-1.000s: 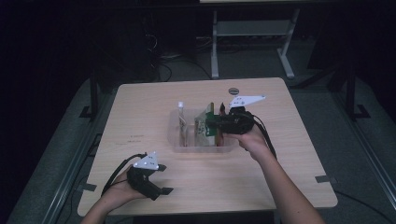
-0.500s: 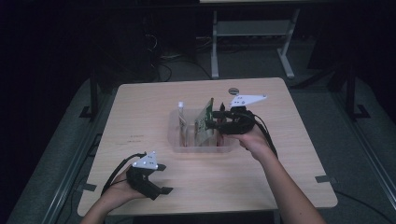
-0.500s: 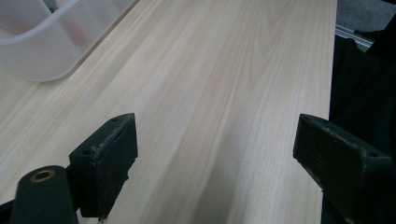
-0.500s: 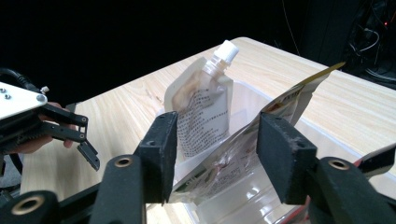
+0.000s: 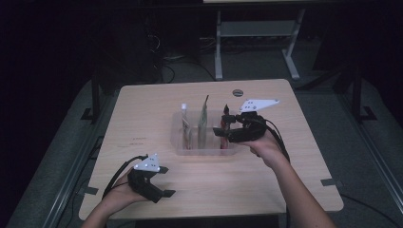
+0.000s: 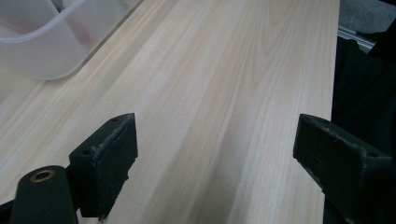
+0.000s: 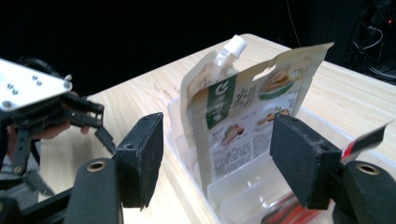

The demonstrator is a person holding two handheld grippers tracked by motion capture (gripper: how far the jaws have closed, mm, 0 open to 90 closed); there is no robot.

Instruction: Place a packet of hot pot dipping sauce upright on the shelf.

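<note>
A clear plastic bin (image 5: 183, 142) stands mid-table. In it a white spouted pouch (image 5: 185, 124), a green-and-white pouch (image 5: 203, 121) and a red pouch (image 5: 223, 130) stand upright. My right gripper (image 5: 222, 122) hovers at the bin's right end. Its jaws have just been opening and stand wide apart with nothing pressed between them. In the right gripper view (image 7: 219, 154) the green-and-white pouch (image 7: 247, 126) stands beyond the pads, and the red pouch (image 7: 366, 139) shows outside the right jaw. My left gripper (image 5: 166, 181) rests open near the front left, over bare wood (image 6: 215, 149).
The wooden table (image 5: 285, 171) has free room in front of and beside the bin. A corner of the bin (image 6: 46, 51) lies ahead of the left gripper. A metal stand (image 5: 256, 42) sits on the dark floor behind the table.
The right gripper's jaws have spread wider at the bin's right end, and the hand has drawn back slightly to the right. The left hand has stayed put.
</note>
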